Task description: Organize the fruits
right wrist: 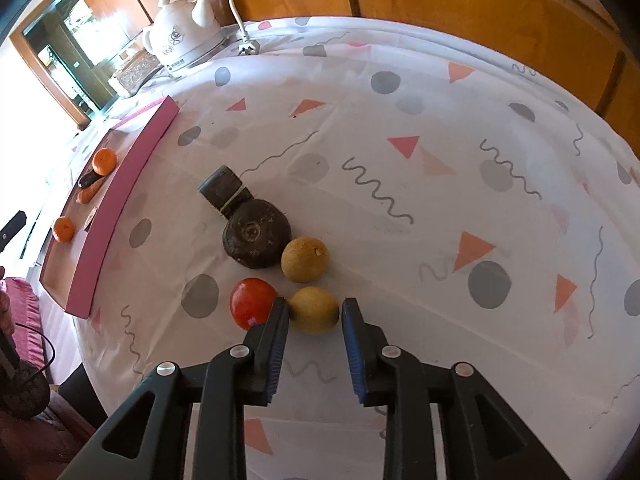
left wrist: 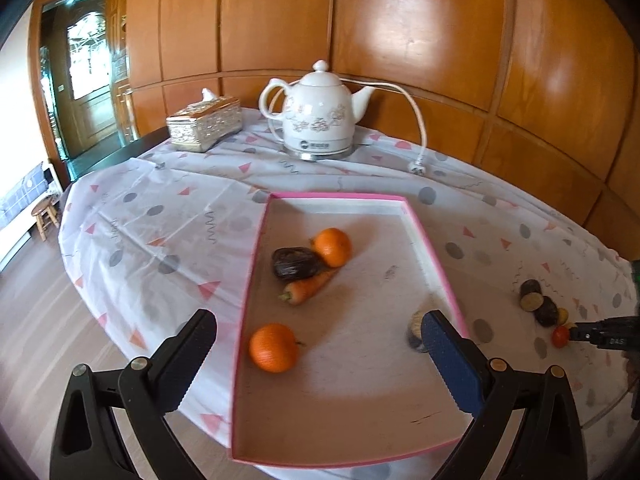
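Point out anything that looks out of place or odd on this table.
A carrot lies in the pink tray among the oranges, though the job is fruit. The kettle's plug lies loose on the cloth, unplugged. Nothing looks spilled or damaged.

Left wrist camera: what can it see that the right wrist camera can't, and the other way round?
Only the left wrist camera shows the left tongs, wide open above the near end of the tray, and a wooden stool on the floor.

Only the right wrist camera shows the yellow fruit that the right tongs are closed on.

Both show the pink tray with two oranges and a carrot, the white kettle and the red tomato.
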Demonstrator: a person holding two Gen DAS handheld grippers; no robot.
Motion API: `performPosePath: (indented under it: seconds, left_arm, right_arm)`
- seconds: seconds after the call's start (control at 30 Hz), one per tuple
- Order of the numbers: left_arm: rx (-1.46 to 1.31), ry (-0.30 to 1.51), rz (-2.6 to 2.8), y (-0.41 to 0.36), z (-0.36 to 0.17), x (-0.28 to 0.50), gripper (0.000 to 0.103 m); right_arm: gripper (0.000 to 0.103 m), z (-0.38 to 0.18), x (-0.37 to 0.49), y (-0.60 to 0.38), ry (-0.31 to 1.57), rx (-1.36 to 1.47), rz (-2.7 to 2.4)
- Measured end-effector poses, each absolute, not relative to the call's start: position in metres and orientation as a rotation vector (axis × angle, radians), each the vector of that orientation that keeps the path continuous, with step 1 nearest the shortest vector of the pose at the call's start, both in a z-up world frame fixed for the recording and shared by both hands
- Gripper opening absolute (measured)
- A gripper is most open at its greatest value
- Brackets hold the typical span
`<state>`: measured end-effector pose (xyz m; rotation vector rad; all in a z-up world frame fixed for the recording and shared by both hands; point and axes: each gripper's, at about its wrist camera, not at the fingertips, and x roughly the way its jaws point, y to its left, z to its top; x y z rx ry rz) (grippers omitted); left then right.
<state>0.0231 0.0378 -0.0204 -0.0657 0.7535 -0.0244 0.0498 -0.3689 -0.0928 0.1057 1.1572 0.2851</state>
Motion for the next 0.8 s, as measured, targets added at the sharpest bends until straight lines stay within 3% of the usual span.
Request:
performPosePath:
  seconds: [0.3, 0.53, 0.8]
  left_arm:
    - [-0.11, 0.787, 0.025, 0.046, -0.027, 0.022, 0.103]
    - [-0.092, 0.786, 0.002, 0.039, -0.025, 0.019, 0.103]
    - [-0.09, 0.774, 0.029, 0.042, -0.024, 0.015, 0.103]
  right_arm:
    - [0.024, -0.092, 0.05, -0.365, 1.153, 0.071, 0.287]
    - [0.024, -0.06, 0.037, -0.363, 1.082, 0.084, 0.287]
    - [0.024, -0.035, 0.04, -0.288, 1.038, 0.057, 0.431]
